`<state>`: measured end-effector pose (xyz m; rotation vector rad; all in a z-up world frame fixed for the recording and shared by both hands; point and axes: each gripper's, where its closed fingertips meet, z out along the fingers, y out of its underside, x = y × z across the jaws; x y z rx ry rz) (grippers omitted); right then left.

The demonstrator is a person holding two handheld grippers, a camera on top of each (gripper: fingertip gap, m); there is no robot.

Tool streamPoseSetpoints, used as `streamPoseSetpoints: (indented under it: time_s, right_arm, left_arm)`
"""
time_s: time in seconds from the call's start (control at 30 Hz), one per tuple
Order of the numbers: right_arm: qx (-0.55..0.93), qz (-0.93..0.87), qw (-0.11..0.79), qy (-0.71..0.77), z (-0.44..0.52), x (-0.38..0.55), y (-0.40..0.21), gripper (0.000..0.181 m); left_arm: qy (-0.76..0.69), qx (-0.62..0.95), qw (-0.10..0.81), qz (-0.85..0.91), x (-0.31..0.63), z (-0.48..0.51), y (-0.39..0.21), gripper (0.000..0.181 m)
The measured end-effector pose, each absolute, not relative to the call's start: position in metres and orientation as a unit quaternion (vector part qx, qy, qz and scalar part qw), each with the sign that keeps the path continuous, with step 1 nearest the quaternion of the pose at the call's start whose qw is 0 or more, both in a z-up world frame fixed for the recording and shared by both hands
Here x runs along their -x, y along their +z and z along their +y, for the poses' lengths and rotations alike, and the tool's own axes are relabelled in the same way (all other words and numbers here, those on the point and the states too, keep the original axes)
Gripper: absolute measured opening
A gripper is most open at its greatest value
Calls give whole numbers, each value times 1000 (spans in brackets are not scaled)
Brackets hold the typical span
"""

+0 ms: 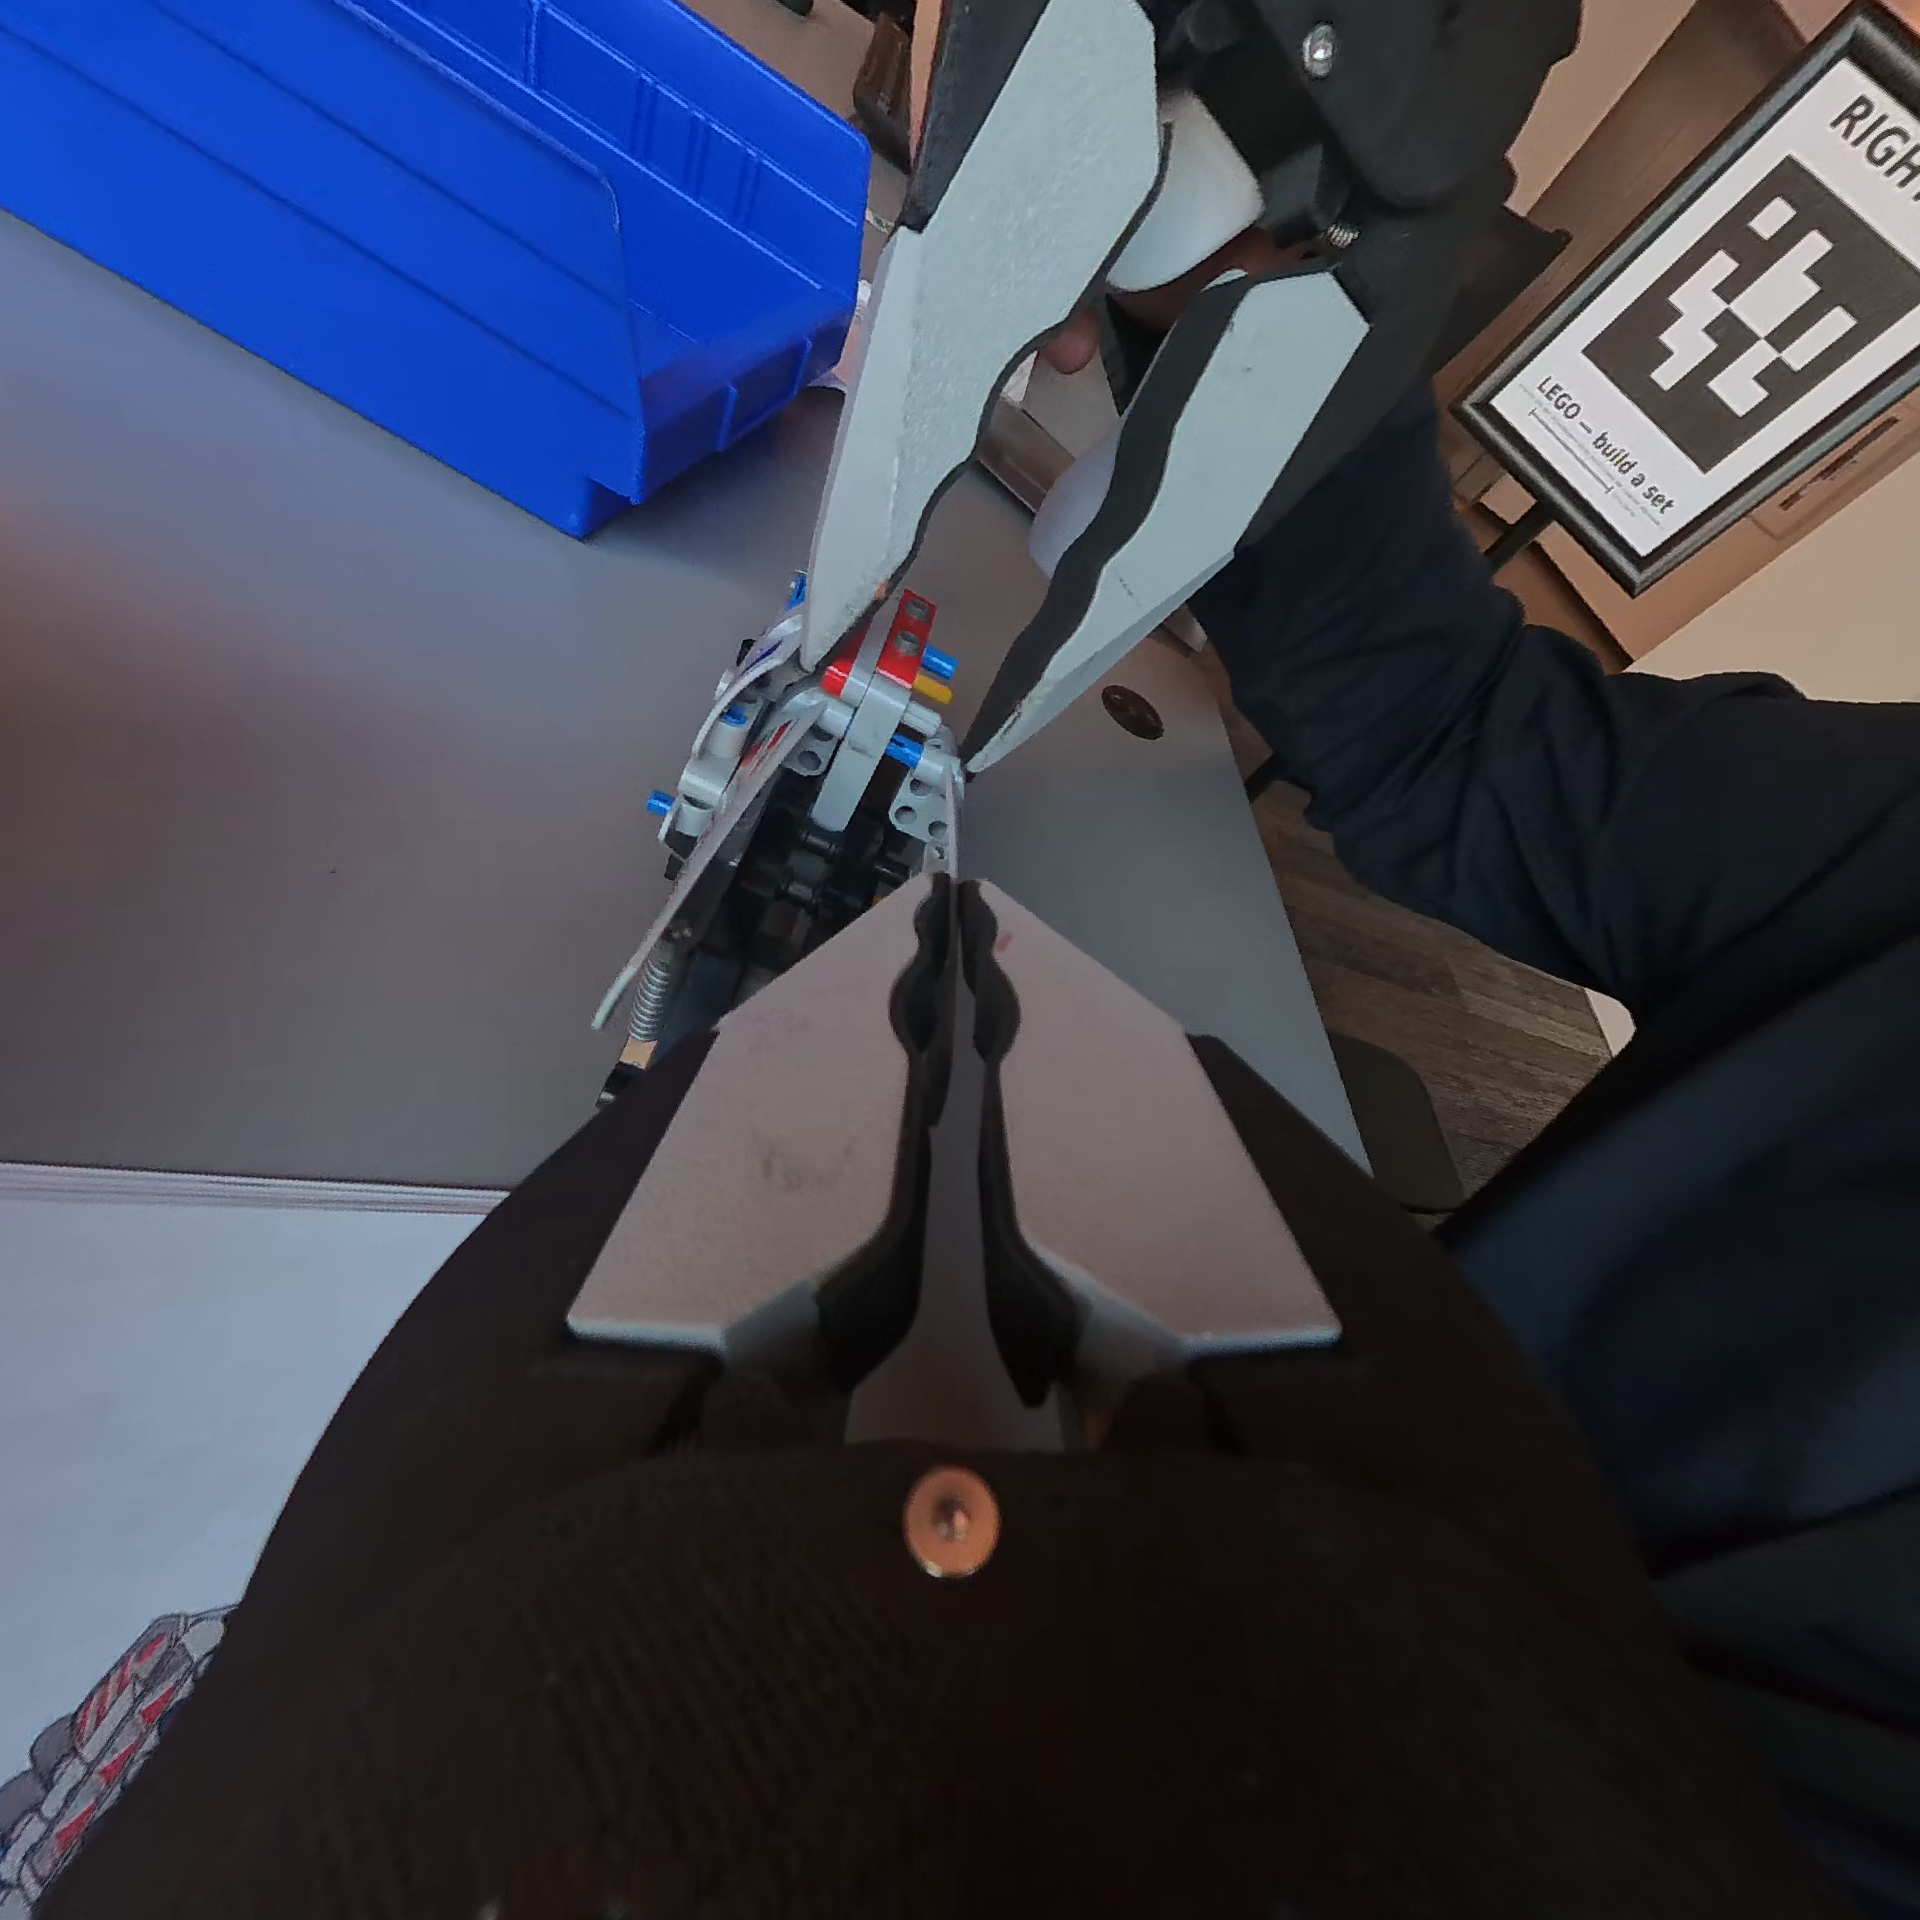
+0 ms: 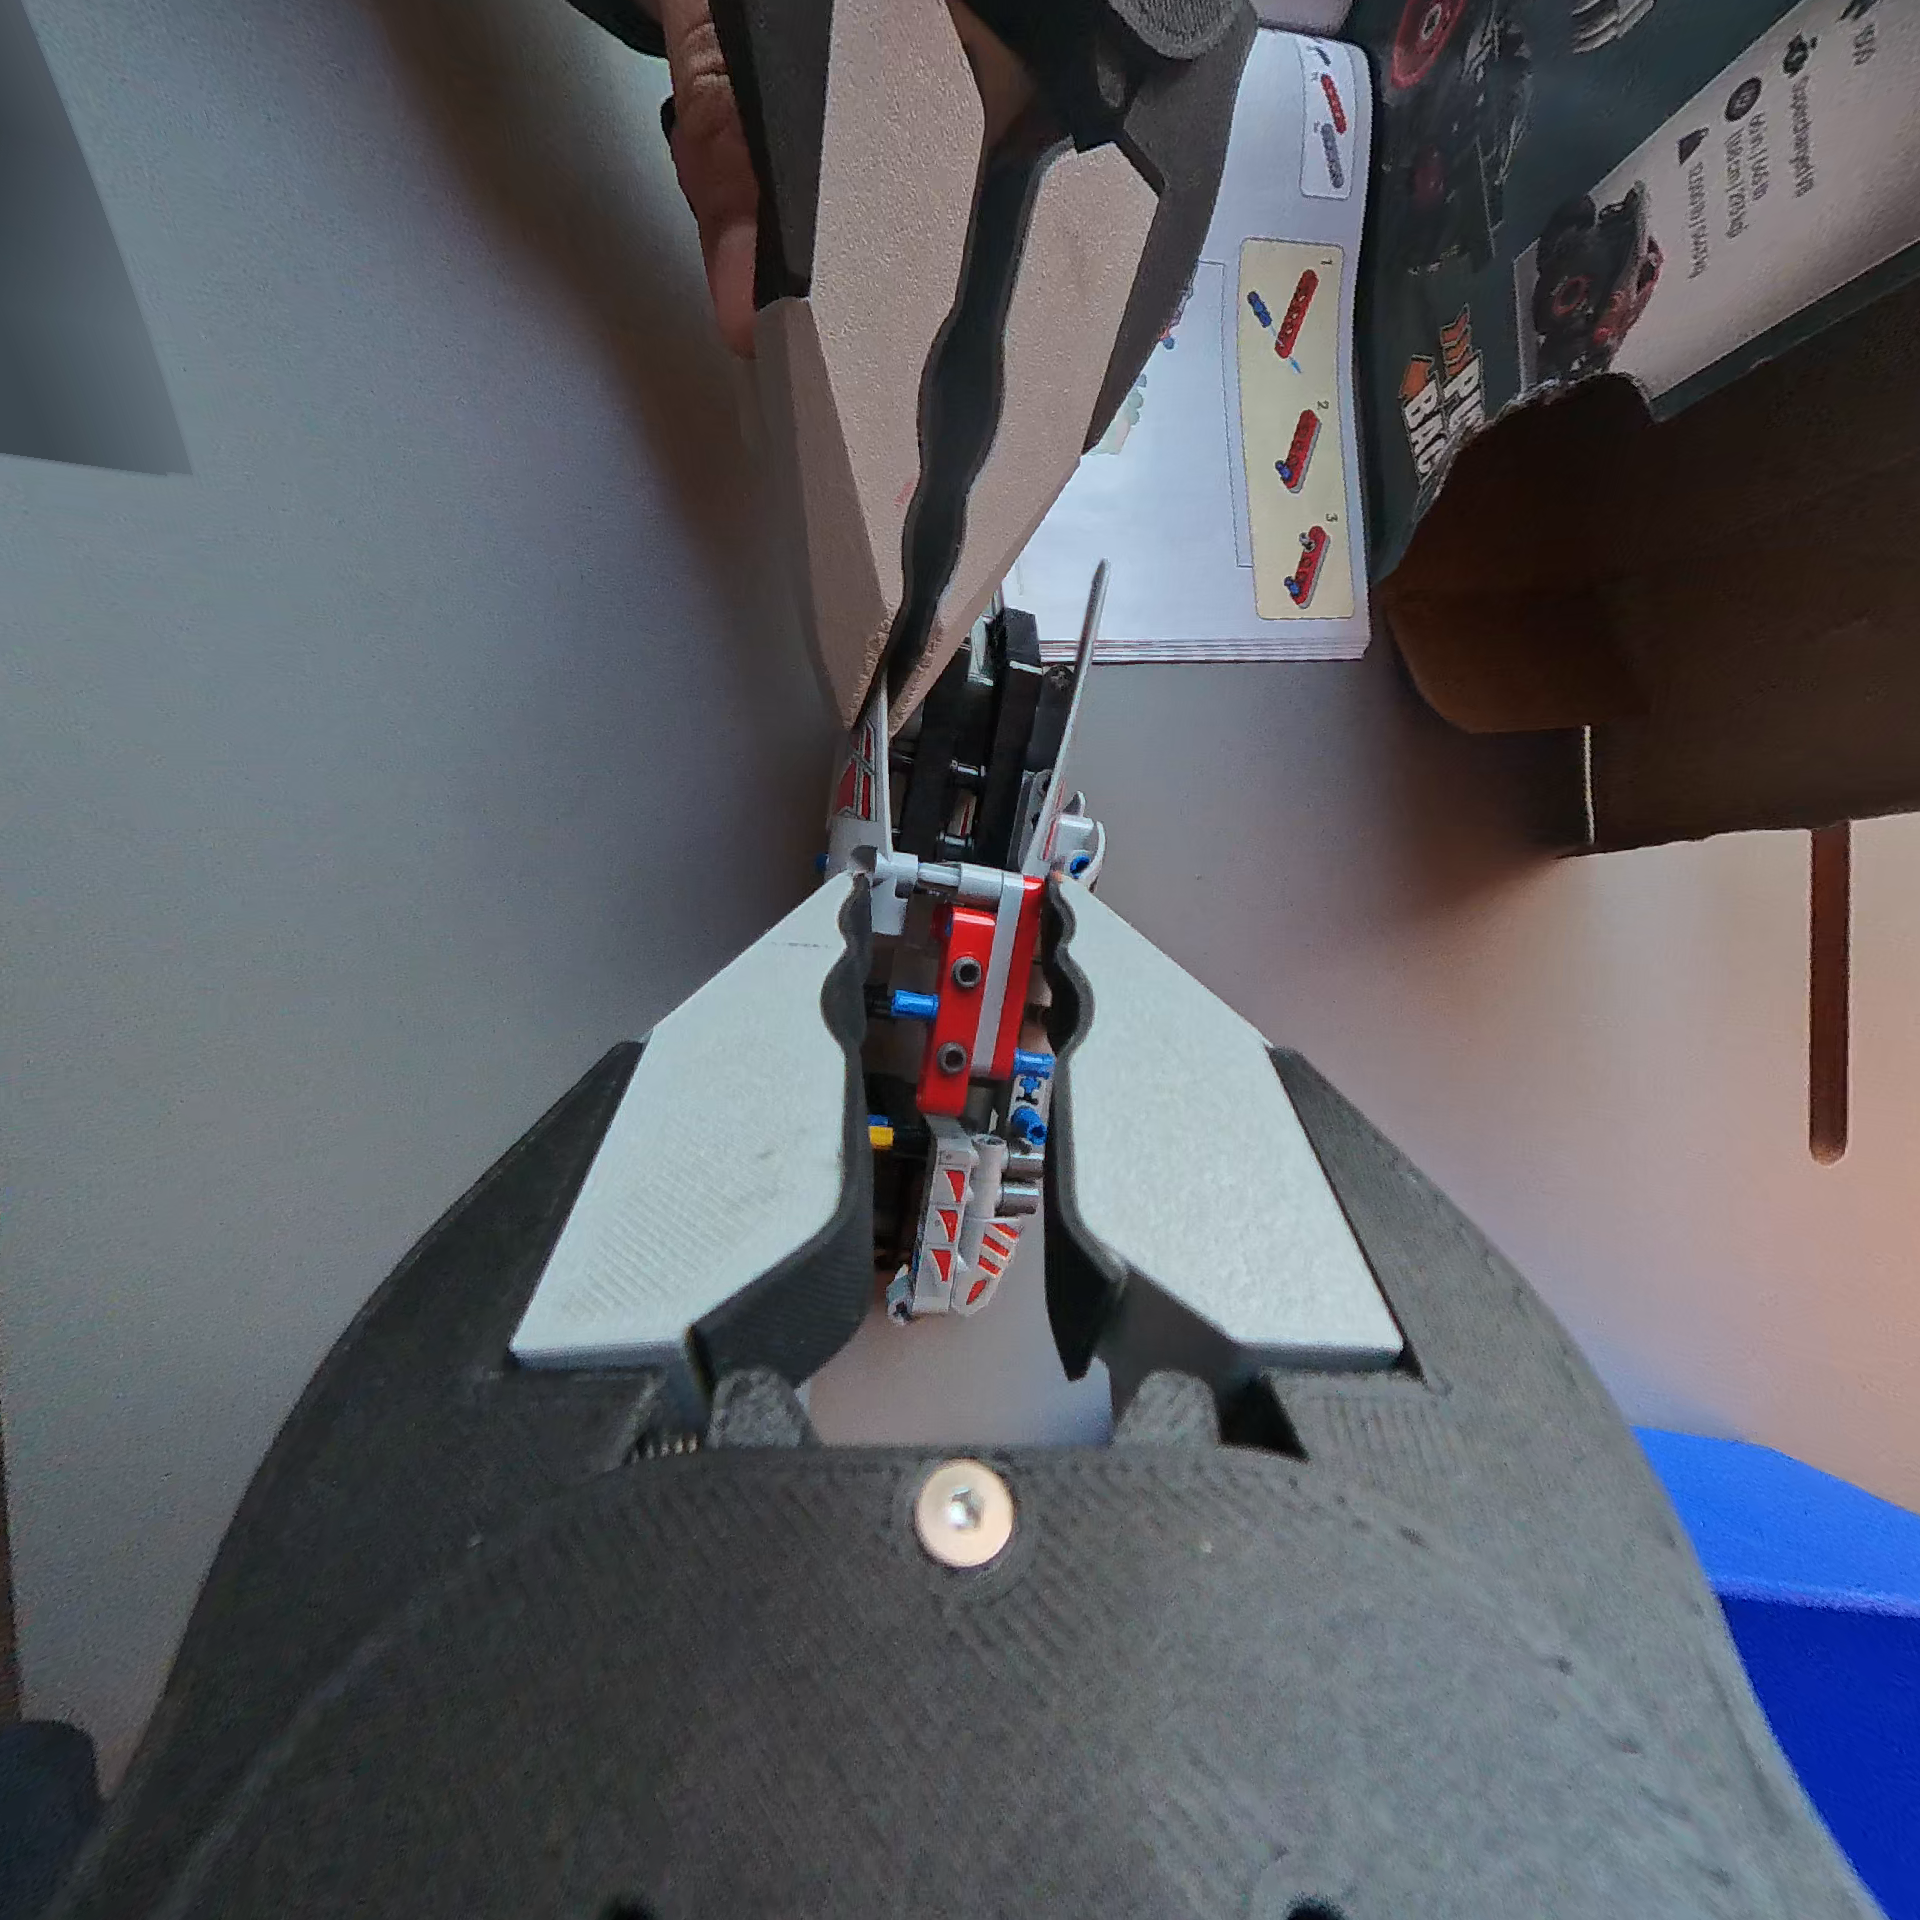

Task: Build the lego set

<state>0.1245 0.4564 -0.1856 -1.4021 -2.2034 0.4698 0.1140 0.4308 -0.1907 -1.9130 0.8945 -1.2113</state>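
A partly built lego model of grey, black and red beams with blue pins is held above the grey table between both grippers. My left gripper is shut on a thin grey panel at the model's near end; in the right wrist view it comes in from the top. My right gripper clamps the model across its red beam, one finger on each side. In the left wrist view the right gripper reaches down from above. The model's underside is hidden.
A blue bin stands at the back left of the table. An instruction booklet and the set's opened cardboard box lie beyond the model. A framed sign stands off the table's right edge. A person's dark sleeve is at the right. My two grippers' fingertips are within a few centimetres of each other.
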Motion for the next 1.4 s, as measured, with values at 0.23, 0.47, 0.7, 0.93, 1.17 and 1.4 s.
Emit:
streamPoseSetpoints:
  time_s: [0.23,0.47,0.7,0.93,1.17,1.4]
  right_arm:
    - [519,-802,232,182,456,-122,-187,33]
    - [518,-801,241,180,459,-121,-187,30]
    - [520,-794,243,202,460,-120,-186,29]
    - [522,-796,253,173,463,-120,-188,31]
    - [531,-789,239,197,464,-119,-186,28]
    - [533,-787,241,195,466,-118,-187,28]
  left_arm:
    - [-475,733,342,346,-113,433,-189,0]
    - [-472,728,348,354,-112,435,-189,0]
    - [-473,725,355,353,-110,437,-189,0]
    - [-475,719,372,346,-108,440,-190,0]
    - [-486,703,378,354,-108,441,-191,0]
    - [-480,702,380,364,-107,443,-191,0]
